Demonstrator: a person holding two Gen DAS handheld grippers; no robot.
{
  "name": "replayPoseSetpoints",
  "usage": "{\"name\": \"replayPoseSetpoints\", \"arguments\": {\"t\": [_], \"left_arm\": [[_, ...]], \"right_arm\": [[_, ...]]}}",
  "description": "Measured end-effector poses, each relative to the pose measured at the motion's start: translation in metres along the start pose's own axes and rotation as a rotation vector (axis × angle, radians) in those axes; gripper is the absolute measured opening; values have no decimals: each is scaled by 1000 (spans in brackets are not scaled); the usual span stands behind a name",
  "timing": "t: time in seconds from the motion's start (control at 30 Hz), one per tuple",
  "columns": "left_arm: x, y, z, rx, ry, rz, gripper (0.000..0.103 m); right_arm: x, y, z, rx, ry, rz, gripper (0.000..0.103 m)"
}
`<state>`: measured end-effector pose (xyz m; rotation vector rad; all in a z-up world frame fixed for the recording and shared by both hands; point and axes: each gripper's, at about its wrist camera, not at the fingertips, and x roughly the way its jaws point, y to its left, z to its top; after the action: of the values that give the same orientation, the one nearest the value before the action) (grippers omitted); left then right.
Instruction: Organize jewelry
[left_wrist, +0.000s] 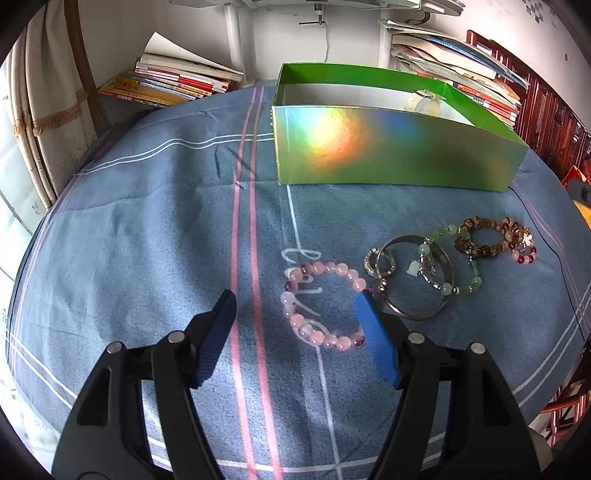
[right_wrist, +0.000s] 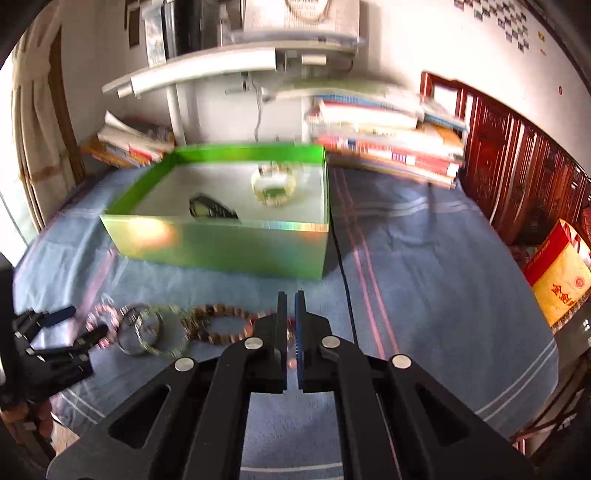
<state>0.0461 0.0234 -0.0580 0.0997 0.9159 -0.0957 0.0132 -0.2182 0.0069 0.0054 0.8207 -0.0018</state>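
My left gripper (left_wrist: 297, 295) is open just above the blue cloth. A pink bead bracelet (left_wrist: 321, 302) lies between its blue fingers, and the right finger covers the bracelet's right edge. To the right lie a silver bangle (left_wrist: 417, 314), a small ring (left_wrist: 380, 260), a green bead bracelet (left_wrist: 458, 286), a brown bead bracelet (left_wrist: 476, 236) and a red-pink bead bracelet (left_wrist: 521, 243), none of them held. My right gripper (right_wrist: 290, 295) is shut above the right end of that row. Reddish beads show through its slit; I cannot tell if any are pinched. The green box (right_wrist: 221, 243) holds a pale bangle (right_wrist: 273, 188).
The green box (left_wrist: 388, 147) stands open-topped behind the jewelry, with a dark item (right_wrist: 210, 210) inside. Book stacks (left_wrist: 173, 81) (right_wrist: 388, 144) line the table's back edge. A black cable (right_wrist: 343, 280) runs across the cloth. A red-yellow bag (right_wrist: 557, 273) stands at the right.
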Motion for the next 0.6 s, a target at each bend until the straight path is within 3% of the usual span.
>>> {"name": "replayPoseSetpoints", "arguments": {"t": [0.13, 0.23, 0.5, 0.6], "left_arm": [[-1, 0, -1, -1, -3, 1, 68], [-1, -1, -1, 2, -2, 3, 68], [2, -1, 1, 0, 6, 0, 69], [4, 1, 2, -4, 8, -6, 69]], "right_arm": [[29, -5, -17, 12, 100, -54, 14], [47, -9, -23, 41, 151, -31, 16], [57, -3, -26, 22, 155, -34, 19], [56, -1, -28, 4, 149, -39, 14]]}}
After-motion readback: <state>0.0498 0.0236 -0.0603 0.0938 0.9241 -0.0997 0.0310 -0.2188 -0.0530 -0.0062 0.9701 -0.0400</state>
